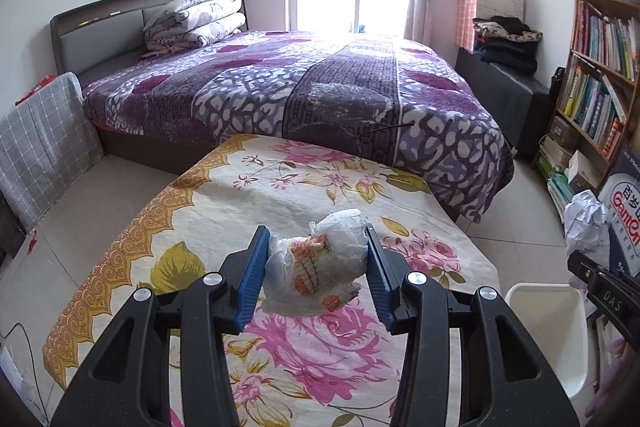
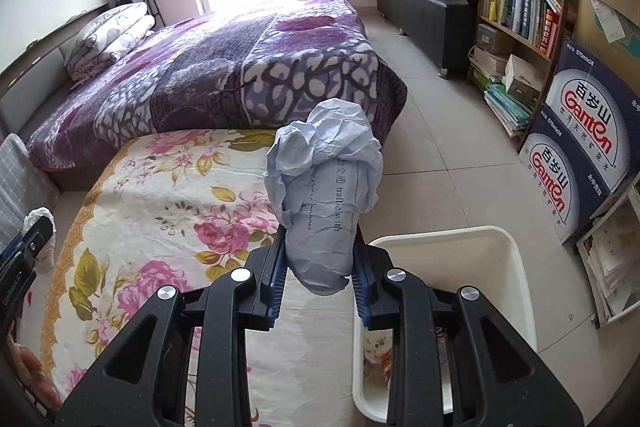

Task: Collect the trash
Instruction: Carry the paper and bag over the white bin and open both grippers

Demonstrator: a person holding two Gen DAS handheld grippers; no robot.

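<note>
White plastic bin [image 2: 516, 267] holds floral scraps; right gripper [image 2: 318, 277] clenches crumpled printed paper [image 2: 324, 187] just beside it; left gripper [image 1: 316, 267] grasps wrinkled plastic wrapper [image 1: 320, 263]

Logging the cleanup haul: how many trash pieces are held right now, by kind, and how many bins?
Crumpled paper: 1, in the right gripper
Plastic bag wad: 1, in the left gripper
White bin: 1
Total: 3

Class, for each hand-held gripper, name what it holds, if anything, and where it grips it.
Left hand-held gripper: plastic wrapper, across its middle. Right hand-held gripper: crumpled paper, by its lower end.
</note>
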